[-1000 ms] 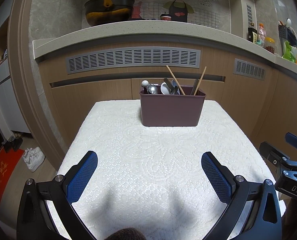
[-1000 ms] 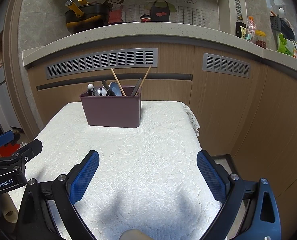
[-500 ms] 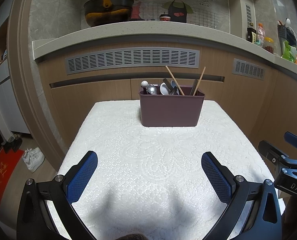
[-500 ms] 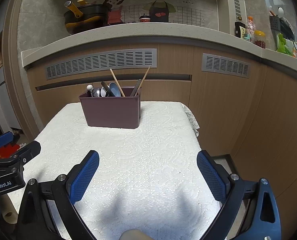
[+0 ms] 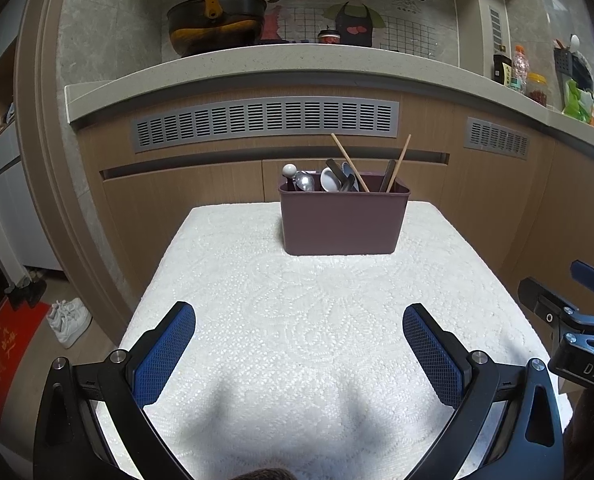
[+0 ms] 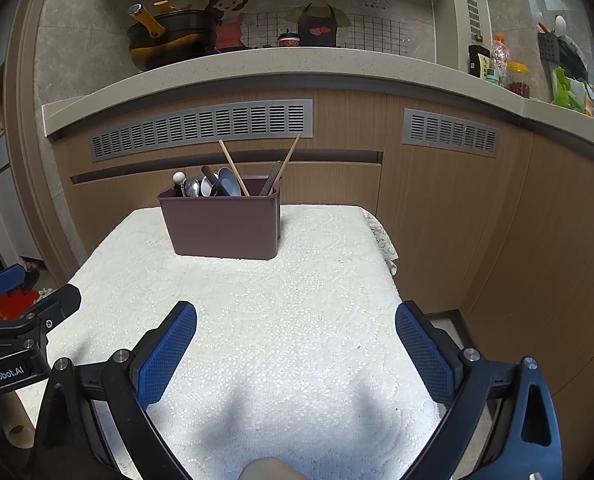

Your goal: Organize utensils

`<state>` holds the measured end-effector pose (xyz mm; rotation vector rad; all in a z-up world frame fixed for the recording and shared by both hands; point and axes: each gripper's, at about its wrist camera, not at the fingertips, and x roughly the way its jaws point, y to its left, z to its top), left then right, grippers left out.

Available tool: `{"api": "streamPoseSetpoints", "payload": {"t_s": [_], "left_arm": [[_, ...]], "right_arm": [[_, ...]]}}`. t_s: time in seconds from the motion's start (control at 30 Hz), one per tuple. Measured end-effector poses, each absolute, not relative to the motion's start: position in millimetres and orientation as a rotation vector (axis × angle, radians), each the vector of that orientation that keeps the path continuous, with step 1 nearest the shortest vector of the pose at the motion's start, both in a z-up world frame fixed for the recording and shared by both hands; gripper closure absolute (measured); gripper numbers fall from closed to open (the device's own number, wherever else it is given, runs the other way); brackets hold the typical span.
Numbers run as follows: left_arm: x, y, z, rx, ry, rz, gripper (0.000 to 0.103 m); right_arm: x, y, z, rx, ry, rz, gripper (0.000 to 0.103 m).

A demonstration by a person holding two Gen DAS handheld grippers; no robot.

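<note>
Left gripper (image 5: 299, 338): jaws wide apart, holding nothing, low in frame.
Right gripper (image 6: 295, 336): likewise spread and empty.
Bin (image 5: 343, 220): centre of frame, far end of the white cloth (image 5: 297, 320), well apart from both grippers.
Chopsticks (image 5: 349, 162): light, stiff, likely slippery; pinch near the upper end.
Spoons (image 5: 329, 179): the white one looks breakable; grip by the handle, gently.

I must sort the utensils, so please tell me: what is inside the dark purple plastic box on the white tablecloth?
Rising from the dark purple plastic box: two wooden chopsticks, a metal spoon, a white spoon and dark handles. Its walls hide their lower parts.
</note>
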<state>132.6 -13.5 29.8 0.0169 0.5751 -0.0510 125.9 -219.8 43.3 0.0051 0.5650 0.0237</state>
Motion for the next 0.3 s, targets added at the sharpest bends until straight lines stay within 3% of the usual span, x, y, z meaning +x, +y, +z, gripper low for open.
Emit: {"api": "streamPoseSetpoints", "payload": {"t_s": [0.3], "left_arm": [[132.4, -11.9, 30.8, 0.024, 0.562, -0.040, 0.000]], "right_arm": [[126.4, -219.2, 46.2, 0.002, 0.559, 0.025, 0.002]]}}
